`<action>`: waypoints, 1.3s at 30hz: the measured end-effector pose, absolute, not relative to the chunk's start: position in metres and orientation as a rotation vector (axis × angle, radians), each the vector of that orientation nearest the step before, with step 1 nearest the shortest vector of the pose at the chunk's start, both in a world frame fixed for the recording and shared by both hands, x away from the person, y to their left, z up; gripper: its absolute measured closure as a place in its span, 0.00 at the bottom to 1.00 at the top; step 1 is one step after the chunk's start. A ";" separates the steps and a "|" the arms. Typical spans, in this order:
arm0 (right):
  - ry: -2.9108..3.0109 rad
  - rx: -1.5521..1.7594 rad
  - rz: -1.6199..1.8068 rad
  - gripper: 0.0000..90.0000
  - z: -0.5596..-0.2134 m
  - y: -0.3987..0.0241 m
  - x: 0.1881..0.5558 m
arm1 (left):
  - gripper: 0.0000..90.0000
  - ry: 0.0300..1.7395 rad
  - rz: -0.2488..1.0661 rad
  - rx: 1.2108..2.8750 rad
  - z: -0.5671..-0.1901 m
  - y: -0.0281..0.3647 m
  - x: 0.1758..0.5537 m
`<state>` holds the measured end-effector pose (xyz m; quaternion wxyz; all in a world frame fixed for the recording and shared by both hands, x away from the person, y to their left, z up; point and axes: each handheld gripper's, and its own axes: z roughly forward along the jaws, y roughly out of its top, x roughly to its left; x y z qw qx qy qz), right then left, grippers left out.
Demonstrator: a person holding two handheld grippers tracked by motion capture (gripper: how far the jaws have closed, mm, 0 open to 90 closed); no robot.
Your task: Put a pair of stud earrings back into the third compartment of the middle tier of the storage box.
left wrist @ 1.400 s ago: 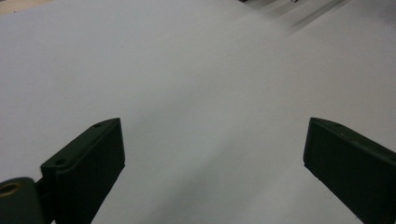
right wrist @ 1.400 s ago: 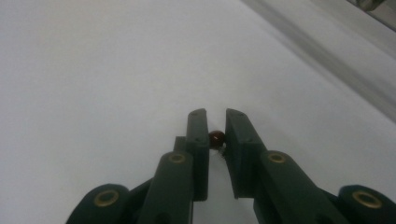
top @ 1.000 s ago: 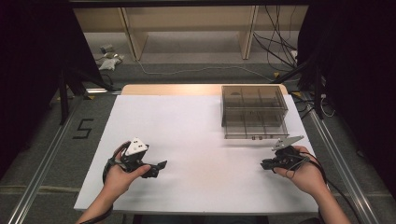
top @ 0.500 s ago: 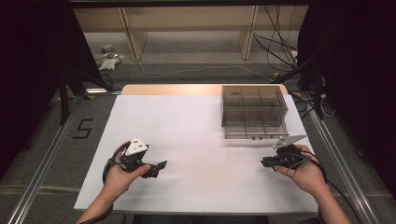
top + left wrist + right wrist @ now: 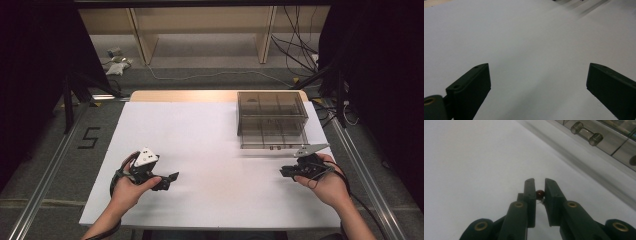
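My left gripper (image 5: pixel 167 181) rests low over the white table near its front left, held in a hand. In the left gripper view its black jaws stand wide apart (image 5: pixel 537 82) with bare white table between them. My right gripper (image 5: pixel 285 172) is at the front right, just in front of the clear drawer box (image 5: pixel 271 120). In the right gripper view its jaws are nearly together (image 5: pixel 539 185) and pinch a small dark red bead (image 5: pixel 540 193) with a thin wire on it.
The white table (image 5: pixel 200 140) spreads between the two hands. The clear drawer box has a drawer front with a clear handle (image 5: pixel 587 134) close by on the right. A wooden shelf (image 5: pixel 200 25) and cables (image 5: pixel 300 55) lie beyond the far edge.
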<state>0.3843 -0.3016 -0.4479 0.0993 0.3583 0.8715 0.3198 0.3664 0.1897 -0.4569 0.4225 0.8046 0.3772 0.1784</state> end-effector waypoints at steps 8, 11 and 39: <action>2.554 1.075 0.964 0.90 -0.446 -0.303 0.385 | 0.06 0.944 0.446 2.014 -0.457 0.190 0.367; 2.548 1.076 0.966 0.90 -0.446 -0.303 0.385 | 0.06 0.945 0.446 2.015 -0.457 0.190 0.367; 2.427 1.131 1.062 0.90 -0.438 -0.310 0.388 | 0.06 0.945 0.445 2.017 -0.457 0.190 0.367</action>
